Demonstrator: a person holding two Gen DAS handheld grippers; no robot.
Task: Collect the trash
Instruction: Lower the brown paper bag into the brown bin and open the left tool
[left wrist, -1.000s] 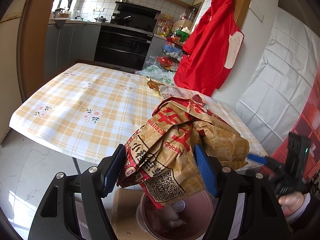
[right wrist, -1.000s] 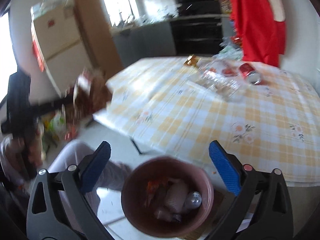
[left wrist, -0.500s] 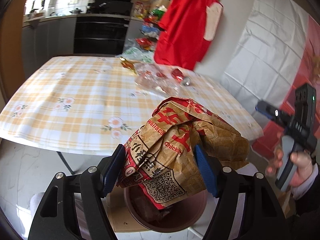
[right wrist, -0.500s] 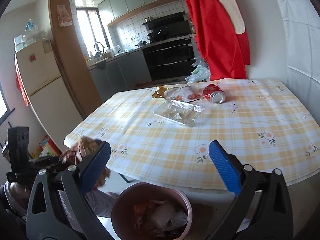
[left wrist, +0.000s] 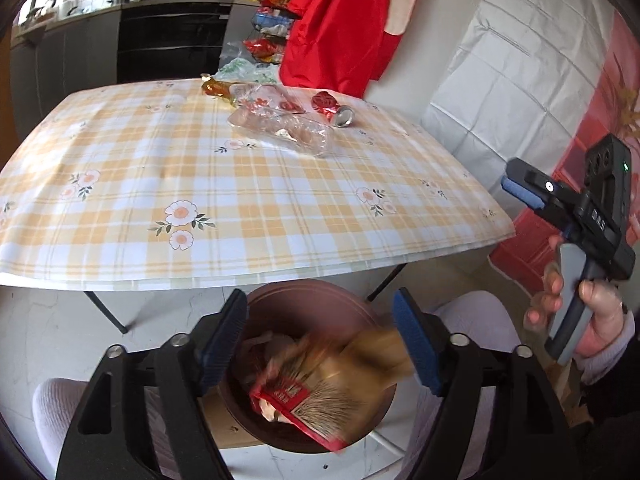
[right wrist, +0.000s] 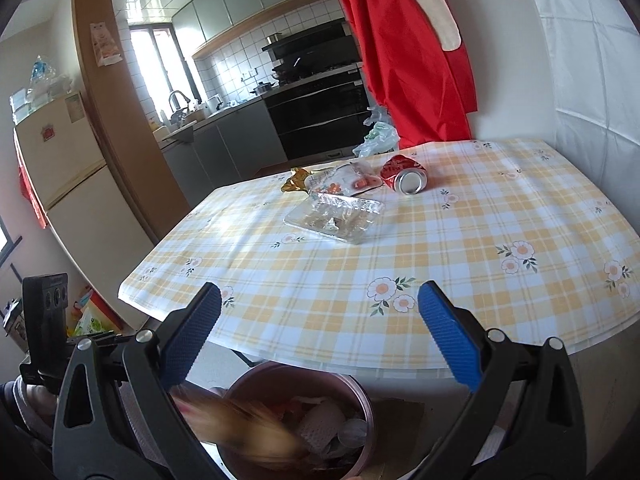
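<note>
The left tongs [left wrist: 320,340] are being held with their blue pads spread apart and nothing between them. Just below them, a crumpled brown and red paper bag [left wrist: 328,392] is being seen as a motion-blurred shape over the mouth of a round pink bin [left wrist: 280,300] on the floor; whether it is touching the bin cannot be told. The print on the bag is too smeared to be read. Other scraps are lying inside the bin.

The right tongs [right wrist: 318,328] are likewise being held wide apart and empty, above the same bin [right wrist: 360,396], where the blurred bag [right wrist: 240,428] is showing at the rim.

Beyond both tongs, a table under a yellow checked cloth with flower prints [right wrist: 500,216] is being viewed. Toward its far side, more trash is lying close together: a clear plastic tray [right wrist: 334,216], a crushed red can [right wrist: 404,174] on its side just beyond it, a clear printed wrapper [right wrist: 340,180] and a gold wrapper [right wrist: 294,180]. No writing on these can be made out.

A red garment [right wrist: 408,52] is hanging against the wall behind the table.
</note>
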